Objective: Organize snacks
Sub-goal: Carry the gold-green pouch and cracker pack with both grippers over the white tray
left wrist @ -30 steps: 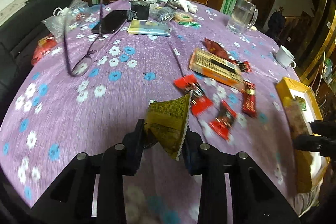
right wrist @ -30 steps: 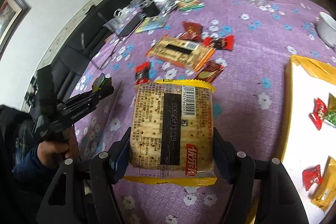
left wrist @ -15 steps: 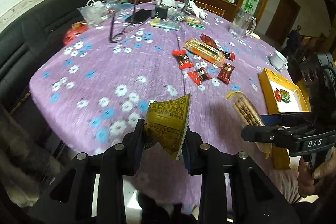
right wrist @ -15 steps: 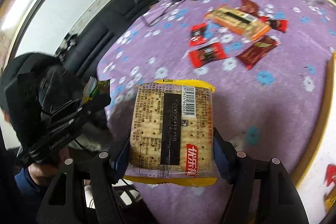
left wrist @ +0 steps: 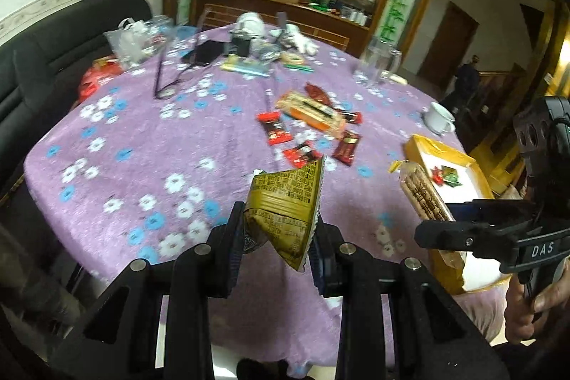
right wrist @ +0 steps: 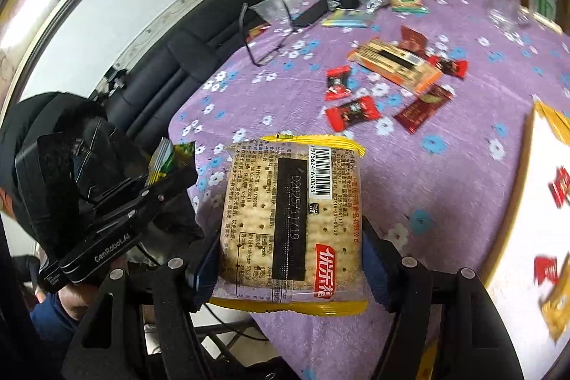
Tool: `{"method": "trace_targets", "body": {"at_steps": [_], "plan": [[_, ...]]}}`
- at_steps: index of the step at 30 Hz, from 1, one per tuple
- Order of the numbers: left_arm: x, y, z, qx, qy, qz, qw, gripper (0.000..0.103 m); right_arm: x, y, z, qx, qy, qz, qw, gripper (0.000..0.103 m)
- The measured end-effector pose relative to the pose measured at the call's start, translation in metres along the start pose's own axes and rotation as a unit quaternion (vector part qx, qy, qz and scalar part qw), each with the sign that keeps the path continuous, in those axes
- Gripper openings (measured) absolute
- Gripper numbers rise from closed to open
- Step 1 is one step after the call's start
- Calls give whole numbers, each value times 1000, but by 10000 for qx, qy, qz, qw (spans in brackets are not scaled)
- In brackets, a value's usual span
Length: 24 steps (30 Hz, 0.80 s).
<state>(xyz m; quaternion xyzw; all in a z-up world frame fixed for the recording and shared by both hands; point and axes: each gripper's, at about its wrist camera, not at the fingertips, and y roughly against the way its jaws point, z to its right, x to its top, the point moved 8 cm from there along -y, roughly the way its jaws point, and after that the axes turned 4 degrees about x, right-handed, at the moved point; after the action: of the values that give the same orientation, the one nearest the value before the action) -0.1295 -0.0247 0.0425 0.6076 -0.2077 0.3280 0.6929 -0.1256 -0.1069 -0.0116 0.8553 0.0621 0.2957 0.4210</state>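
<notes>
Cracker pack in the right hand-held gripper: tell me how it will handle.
The cracker pack probably stays fairly stiff: it juts flat from the right hand-held gripper without sagging. Its glossy film may slip. The crackers visible inside are likely brittle, so hard squeezing risks breakage.

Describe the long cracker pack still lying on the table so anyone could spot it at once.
On the purple floral tablecloth, look mid-table among the loose red candies. The long cracker pack lies flat there: pale wrapper, orange edge, far longer than any wrapper beside it.
</notes>
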Motion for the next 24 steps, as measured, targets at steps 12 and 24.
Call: {"method": "trace_targets", "body": {"at_steps": [12,24], "plan": [[0,-18,105,-1173,-878,-168,9891,29,-39,79,60,-774,-1005,775,9889,70],[-15,-5,192,-1360,-1312,-231,9817,29,-64,137,134,-902,-1739,1185,9734,70]]}}
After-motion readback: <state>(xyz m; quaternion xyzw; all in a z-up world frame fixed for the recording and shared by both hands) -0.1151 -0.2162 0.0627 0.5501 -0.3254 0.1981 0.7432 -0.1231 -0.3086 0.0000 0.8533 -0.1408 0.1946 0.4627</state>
